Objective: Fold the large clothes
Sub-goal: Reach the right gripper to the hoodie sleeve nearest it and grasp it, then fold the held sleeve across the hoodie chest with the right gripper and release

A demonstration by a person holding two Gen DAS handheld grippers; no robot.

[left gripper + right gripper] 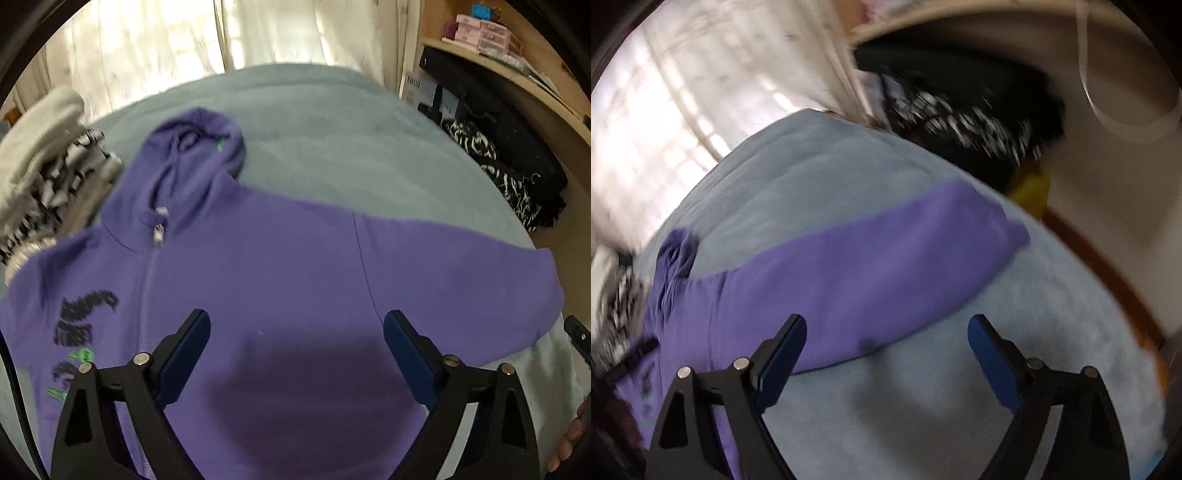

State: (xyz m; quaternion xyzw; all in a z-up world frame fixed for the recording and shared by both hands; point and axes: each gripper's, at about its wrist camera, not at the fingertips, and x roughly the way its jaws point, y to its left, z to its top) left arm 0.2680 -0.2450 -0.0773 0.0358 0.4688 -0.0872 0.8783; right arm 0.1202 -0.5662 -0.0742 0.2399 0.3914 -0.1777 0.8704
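A purple zip hoodie (258, 266) lies face up on a light blue bed cover (332, 122), hood toward the far side, dark print on its left chest. Its right sleeve (886, 254) stretches out toward the bed's right edge. My left gripper (297, 325) is open and empty, hovering above the hoodie's body. My right gripper (886, 332) is open and empty, above the bed cover (923, 398) just near the sleeve's lower edge.
A pile of grey and black-and-white clothes (48, 166) lies at the far left of the bed. Black and patterned items (509, 155) sit under a wooden shelf at the right. Curtains (184, 44) hang behind the bed.
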